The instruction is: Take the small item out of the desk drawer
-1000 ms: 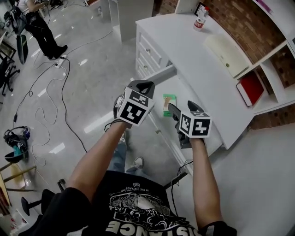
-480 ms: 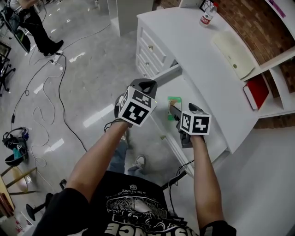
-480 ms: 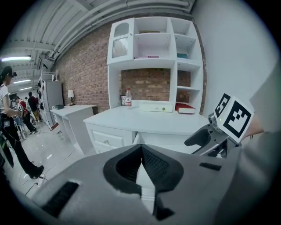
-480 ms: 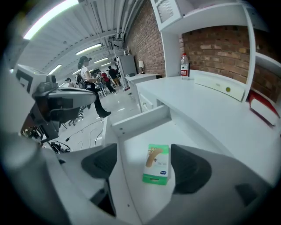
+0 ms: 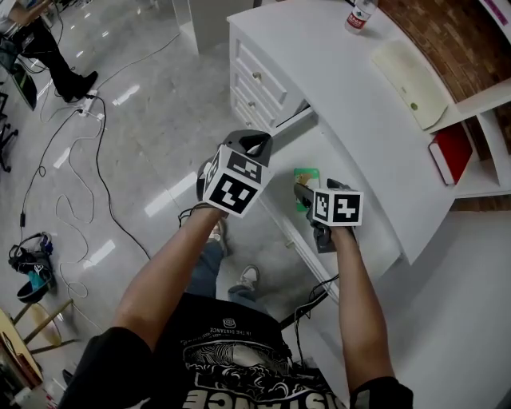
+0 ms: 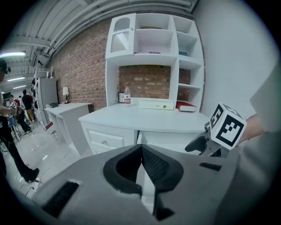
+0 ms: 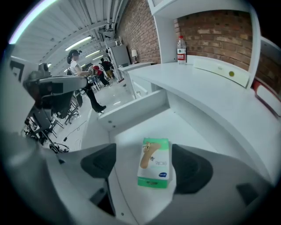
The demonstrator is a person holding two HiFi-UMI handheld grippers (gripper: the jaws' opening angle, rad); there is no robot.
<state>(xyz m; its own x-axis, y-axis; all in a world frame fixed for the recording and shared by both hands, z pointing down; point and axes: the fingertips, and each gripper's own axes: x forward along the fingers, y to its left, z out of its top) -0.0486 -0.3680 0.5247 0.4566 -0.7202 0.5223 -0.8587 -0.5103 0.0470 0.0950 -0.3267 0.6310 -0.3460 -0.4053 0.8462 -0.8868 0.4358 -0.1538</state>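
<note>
The left tongs (image 6: 141, 163) are pressed together, empty. The right tongs' (image 7: 145, 166) jaws are opening. Between them, free of both pads, a green-and-white box of plasters (image 7: 154, 154) lies in the open drawer (image 7: 189, 127). Beyond, the white desk (image 7: 206, 88) carries a bottle (image 7: 181, 48).

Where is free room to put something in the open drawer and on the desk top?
Drawer: bare floor between the green box and the far side wall. Desk top: bare patch from the front edge to the cream case. Crowded at the back, by the bottle.
</note>
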